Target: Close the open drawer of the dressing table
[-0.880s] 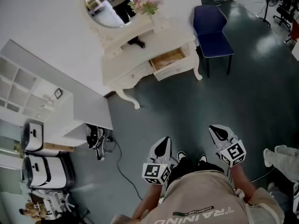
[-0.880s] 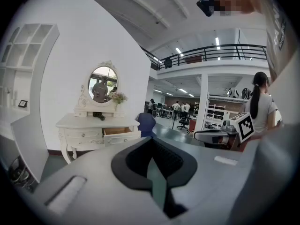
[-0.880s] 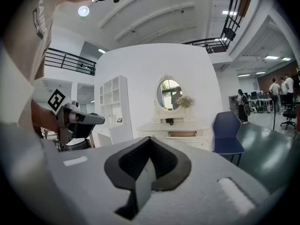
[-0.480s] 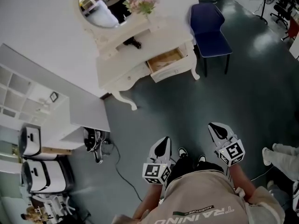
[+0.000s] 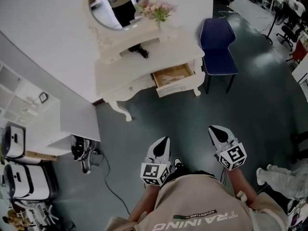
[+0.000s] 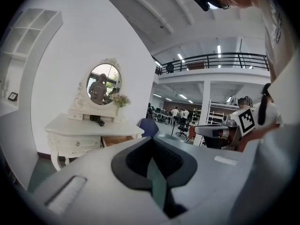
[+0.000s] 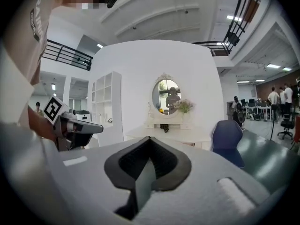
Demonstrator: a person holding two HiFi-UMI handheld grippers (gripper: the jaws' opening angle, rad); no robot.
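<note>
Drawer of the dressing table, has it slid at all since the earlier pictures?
No. The drawer still juts out from the dressing table front as before.

Head camera looking steeply down from above person (image 5: 197, 206), taking in floor (image 5: 159, 114), with left gripper (image 5: 162, 143) and right gripper (image 5: 217, 131) near bottom and dressing table (image 5: 144, 64) well apart at top. Left gripper camera riding low behind own jaws, facing forward, dressing table sitting far off, left of centre. Right gripper camera facing dressing table nearly head-on, centred. All three views sharing dressing table, oval mirror (image 5: 113, 4) and blue chair (image 5: 217, 44). Each gripper camera catching other gripper at frame edge.
</note>
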